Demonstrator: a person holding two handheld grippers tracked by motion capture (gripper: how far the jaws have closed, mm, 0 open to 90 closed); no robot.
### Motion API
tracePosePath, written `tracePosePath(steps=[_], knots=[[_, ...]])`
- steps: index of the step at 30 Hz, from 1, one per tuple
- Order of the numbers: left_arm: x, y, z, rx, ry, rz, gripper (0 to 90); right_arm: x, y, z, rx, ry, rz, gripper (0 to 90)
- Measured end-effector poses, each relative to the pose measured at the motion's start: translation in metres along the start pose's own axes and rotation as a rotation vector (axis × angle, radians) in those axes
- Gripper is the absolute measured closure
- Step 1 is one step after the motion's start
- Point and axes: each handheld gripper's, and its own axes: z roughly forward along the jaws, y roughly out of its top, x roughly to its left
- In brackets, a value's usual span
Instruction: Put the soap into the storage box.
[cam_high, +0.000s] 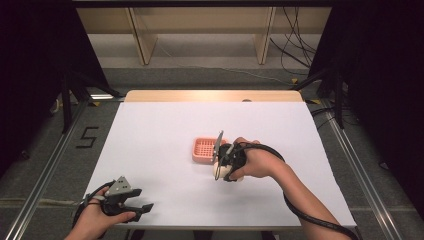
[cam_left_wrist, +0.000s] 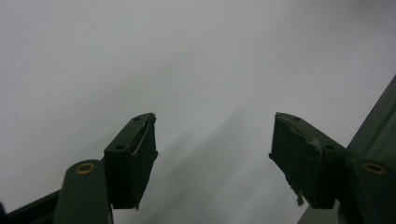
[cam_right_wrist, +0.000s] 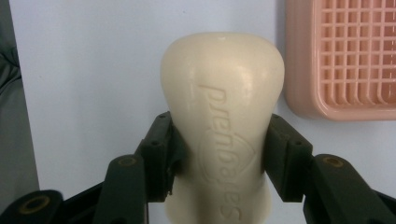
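Observation:
A cream bar of soap (cam_right_wrist: 223, 121) with embossed lettering sits between the jaws of my right gripper (cam_right_wrist: 219, 154), which is shut on its narrow waist. In the high view the right gripper (cam_high: 225, 162) holds the soap (cam_high: 220, 172) just in front of a pink soap dish (cam_high: 205, 149) with a grid floor. That pink dish (cam_right_wrist: 345, 60) lies to the upper right in the right gripper view, empty. My left gripper (cam_high: 137, 207) rests near the table's front left edge, and its jaws stand wide apart over bare white surface (cam_left_wrist: 212, 154), open.
The white table sheet (cam_high: 160, 130) covers a wooden table. Wooden shelving legs (cam_high: 142, 40) and cables (cam_high: 295, 45) lie on the floor beyond. Metal rails (cam_high: 45, 170) run along both sides of the table.

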Motion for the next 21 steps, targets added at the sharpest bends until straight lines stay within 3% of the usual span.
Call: tracePosePath(steps=[1, 3, 5, 7, 8, 10, 11, 12, 13, 15, 18, 19, 20, 21], knots=[[0.0001, 0.0001, 0.0, 0.0, 0.0, 0.001, 30.9, 0.0031, 0.0008, -0.001, 0.028, 0.002, 0.059, 50.6], [0.0, 0.0002, 0.0, 0.0, -0.001, 0.001, 30.8, 0.0016, 0.0008, 0.0, 0.015, 0.003, 0.046, 50.6], [-0.0001, 0.0001, -0.0001, 0.0, 0.0, 0.001, 30.8, 0.0027, 0.0015, -0.0011, 0.033, 0.005, 0.082, 50.6], [0.0, 0.0002, -0.0002, -0.001, 0.0, 0.0, 30.8, 0.0016, 0.0028, -0.0012, 0.035, -0.001, 0.087, 50.6], [0.0, 0.0002, -0.0002, -0.001, 0.0, 0.0, 30.8, -0.0015, 0.0037, -0.0003, 0.018, 0.0, 0.043, 50.6], [0.0, 0.0002, -0.0001, -0.001, 0.0, 0.001, 30.8, -0.0034, 0.0041, -0.0002, 0.013, -0.002, 0.034, 50.6], [-0.0001, 0.0002, -0.0001, -0.001, 0.0, 0.002, 30.8, -0.0018, 0.0046, -0.0009, 0.013, 0.0, 0.068, 50.6], [-0.0001, 0.0002, -0.0001, -0.001, 0.0, 0.002, 30.9, -0.0018, 0.0046, -0.0009, 0.013, 0.0, 0.068, 50.6], [-0.0001, 0.0002, -0.0003, -0.001, -0.001, 0.002, 30.8, 0.0005, 0.0058, -0.0025, 0.039, 0.002, 0.112, 50.6], [-0.0001, 0.0003, -0.0003, -0.002, 0.0, 0.002, 30.8, -0.0039, 0.0055, -0.0011, 0.017, -0.007, 0.058, 50.6], [-0.0003, 0.0003, -0.0002, -0.003, 0.005, 0.0, 30.8, -0.0056, 0.0063, -0.0012, 0.012, -0.002, 0.045, 50.6], [-0.0003, 0.0003, -0.0002, -0.003, 0.005, 0.0, 30.8, -0.003, 0.008, -0.0032, 0.036, -0.002, 0.094, 50.6], [-0.0002, 0.0003, -0.0002, -0.004, 0.005, 0.0, 30.8, -0.0027, 0.0079, -0.0035, 0.034, 0.0, 0.109, 50.6], [-0.0002, 0.0003, -0.0002, -0.004, 0.005, 0.0, 30.8, -0.0046, 0.008, -0.0033, 0.025, -0.005, 0.093, 50.6]])
